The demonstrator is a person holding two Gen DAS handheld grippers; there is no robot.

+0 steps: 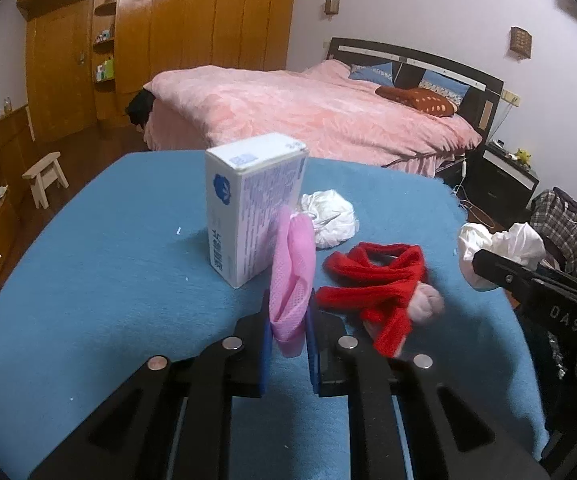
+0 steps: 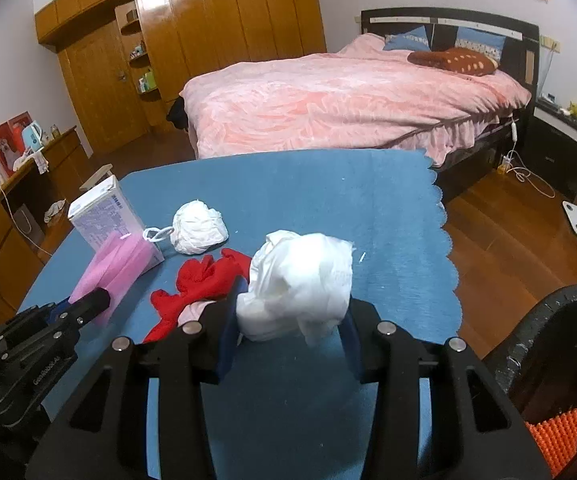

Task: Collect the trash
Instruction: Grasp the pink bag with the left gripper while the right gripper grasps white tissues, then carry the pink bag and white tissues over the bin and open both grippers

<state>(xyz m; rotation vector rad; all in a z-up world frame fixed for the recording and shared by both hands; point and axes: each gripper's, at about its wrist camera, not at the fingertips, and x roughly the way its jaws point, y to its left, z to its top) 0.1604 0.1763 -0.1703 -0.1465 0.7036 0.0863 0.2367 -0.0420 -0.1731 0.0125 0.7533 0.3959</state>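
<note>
My left gripper is shut on a pink mesh sleeve and holds it upright above the blue table cover; the sleeve also shows in the right wrist view. My right gripper is shut on a crumpled white plastic bag, which also shows in the left wrist view. A second white wad lies on the cover behind the sleeve and shows in the right wrist view. A white carton stands upright to its left.
A small red knitted scarf with a pink pompom lies between the grippers. A black bin rim sits at the lower right beside the table. A pink bed stands behind, and a wooden stool is to the left.
</note>
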